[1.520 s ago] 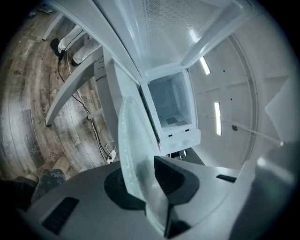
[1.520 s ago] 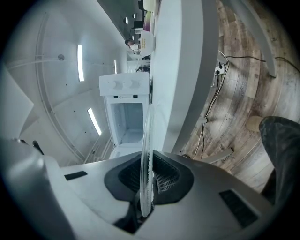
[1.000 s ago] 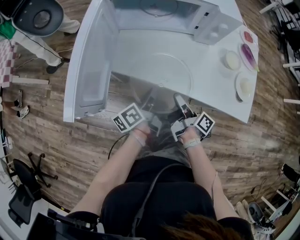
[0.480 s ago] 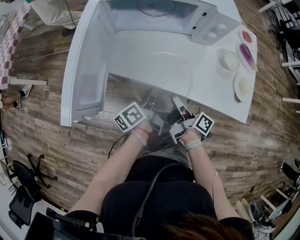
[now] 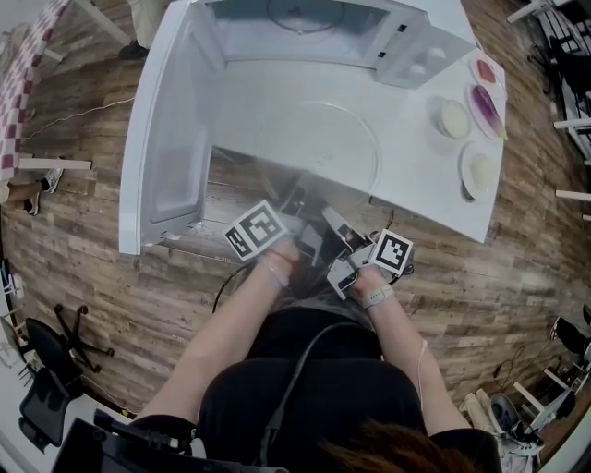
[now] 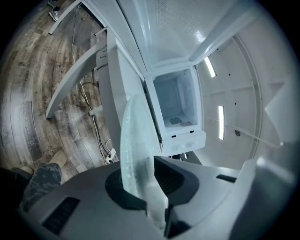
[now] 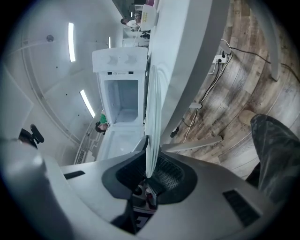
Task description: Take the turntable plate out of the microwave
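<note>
turntable plate (image 6: 133, 140) rim, pinched between left fingers (image 6: 180, 176)

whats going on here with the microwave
A person is working two handheld grippers in front of the open microwave. The glass turntable plate is already out of it, held by its near rim over the table. The left gripper is clamped on the rim. The right gripper has just been opening, with the rim between its jaws but not pinched.

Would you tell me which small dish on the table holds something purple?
The purple-filled dish, lying between the reddish dish and the nearest pale dish; no other dish has purple contents.
</note>
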